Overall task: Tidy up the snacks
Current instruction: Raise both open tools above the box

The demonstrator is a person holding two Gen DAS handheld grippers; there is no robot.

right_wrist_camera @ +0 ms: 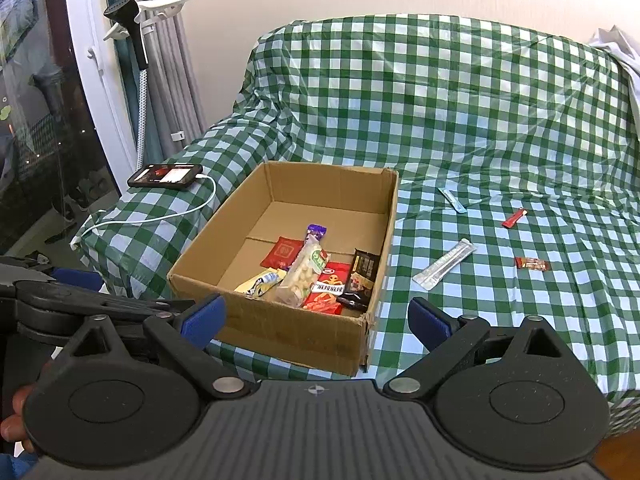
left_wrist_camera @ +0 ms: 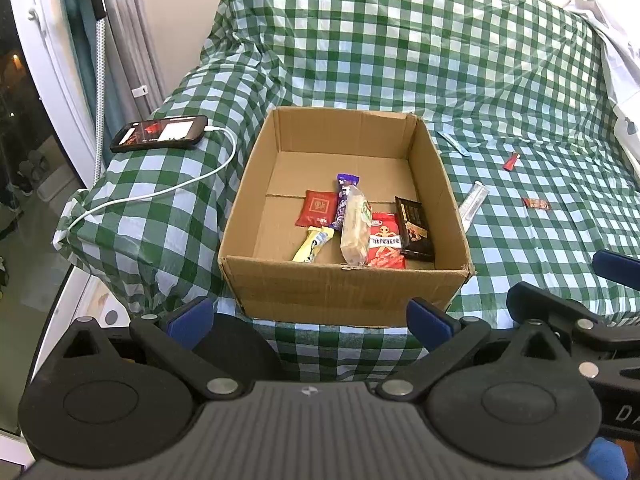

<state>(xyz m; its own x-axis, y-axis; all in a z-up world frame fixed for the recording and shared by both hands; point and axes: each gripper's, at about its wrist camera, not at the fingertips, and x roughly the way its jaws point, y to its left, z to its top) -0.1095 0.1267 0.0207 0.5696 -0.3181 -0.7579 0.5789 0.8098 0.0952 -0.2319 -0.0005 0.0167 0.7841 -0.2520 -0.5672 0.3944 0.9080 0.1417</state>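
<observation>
An open cardboard box (left_wrist_camera: 344,290) (right_wrist_camera: 280,330) sits on a green checked cloth and holds several snack packs, among them a clear nut bar (left_wrist_camera: 354,228) (right_wrist_camera: 304,276), a black pack (left_wrist_camera: 416,228) (right_wrist_camera: 362,276) and a red pack (left_wrist_camera: 386,246) (right_wrist_camera: 330,292). To the right of the box lie a clear long packet (left_wrist_camera: 472,202) (right_wrist_camera: 442,264), a blue stick (left_wrist_camera: 454,144) (right_wrist_camera: 452,200), a red stick (left_wrist_camera: 511,161) (right_wrist_camera: 515,218) and a small red-brown bar (left_wrist_camera: 537,203) (right_wrist_camera: 530,264). My left gripper (left_wrist_camera: 310,320) hangs open just in front of the box's near wall, holding nothing. My right gripper (right_wrist_camera: 316,316) is open too, near the box's front right corner.
A phone (left_wrist_camera: 160,133) (right_wrist_camera: 166,175) with a white cable (left_wrist_camera: 192,184) (right_wrist_camera: 176,216) lies on the cloth-covered armrest left of the box. A window and grey curtain (right_wrist_camera: 176,52) stand at the left. White fabric (left_wrist_camera: 616,56) lies at the far right.
</observation>
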